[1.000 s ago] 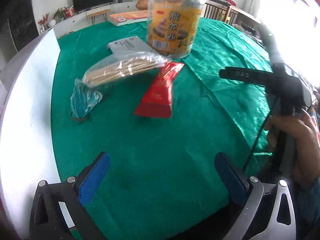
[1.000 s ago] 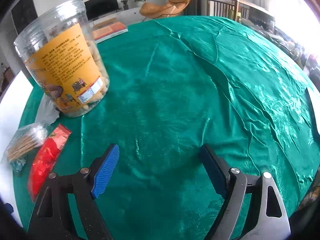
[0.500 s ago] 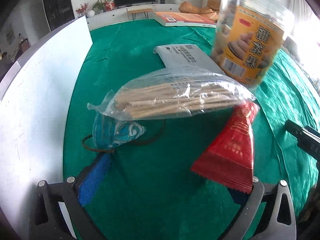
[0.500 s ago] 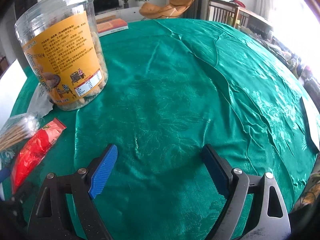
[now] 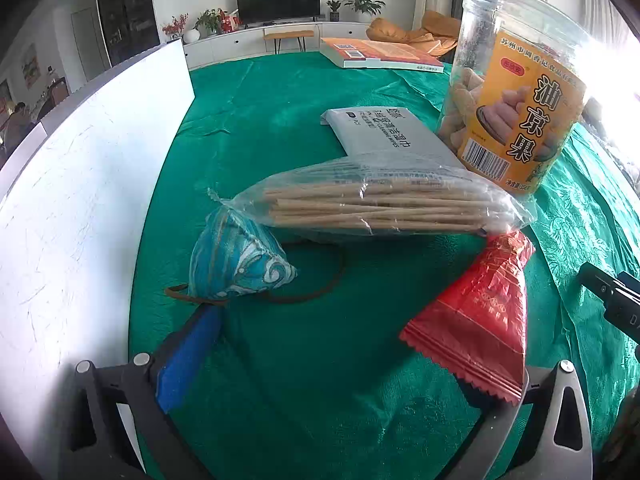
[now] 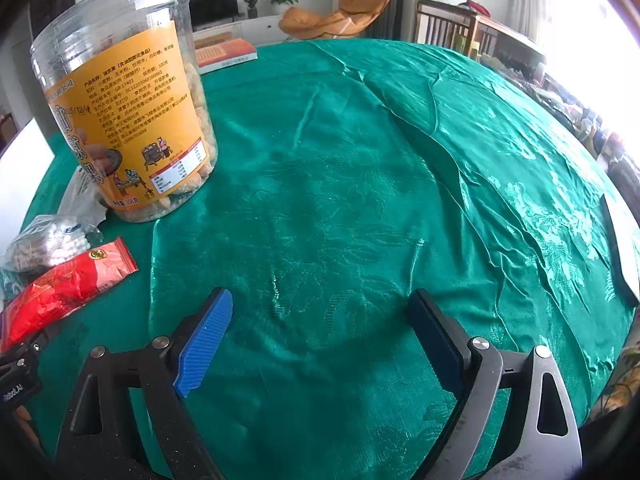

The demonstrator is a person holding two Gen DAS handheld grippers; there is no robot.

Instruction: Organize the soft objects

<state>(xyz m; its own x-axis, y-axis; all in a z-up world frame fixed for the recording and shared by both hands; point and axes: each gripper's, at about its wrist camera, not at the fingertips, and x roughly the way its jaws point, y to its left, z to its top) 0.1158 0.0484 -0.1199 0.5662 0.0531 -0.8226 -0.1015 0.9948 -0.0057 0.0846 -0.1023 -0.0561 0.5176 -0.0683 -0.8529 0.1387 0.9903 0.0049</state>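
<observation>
On the green cloth lie a blue patterned pouch (image 5: 236,262) with a brown cord, a clear bag of wooden sticks (image 5: 380,202), a grey wipes pack (image 5: 390,138) and a red snack packet (image 5: 476,316). My left gripper (image 5: 332,354) is open, low over the cloth. Its left finger tip sits just under the pouch, and the red packet covers its right finger. My right gripper (image 6: 322,340) is open and empty over bare cloth. The red packet also shows at the left of the right wrist view (image 6: 64,286).
A tall clear snack jar with an orange label (image 5: 516,92) stands behind the bags, also seen in the right wrist view (image 6: 128,108). A white board (image 5: 80,200) borders the left. An orange book (image 5: 380,54) lies at the far edge. Wrinkled green cloth (image 6: 400,180) spreads right.
My left gripper has moved forward and left, close to the pouch and red packet. The right gripper has shifted slightly toward the jar. Both stay open.
</observation>
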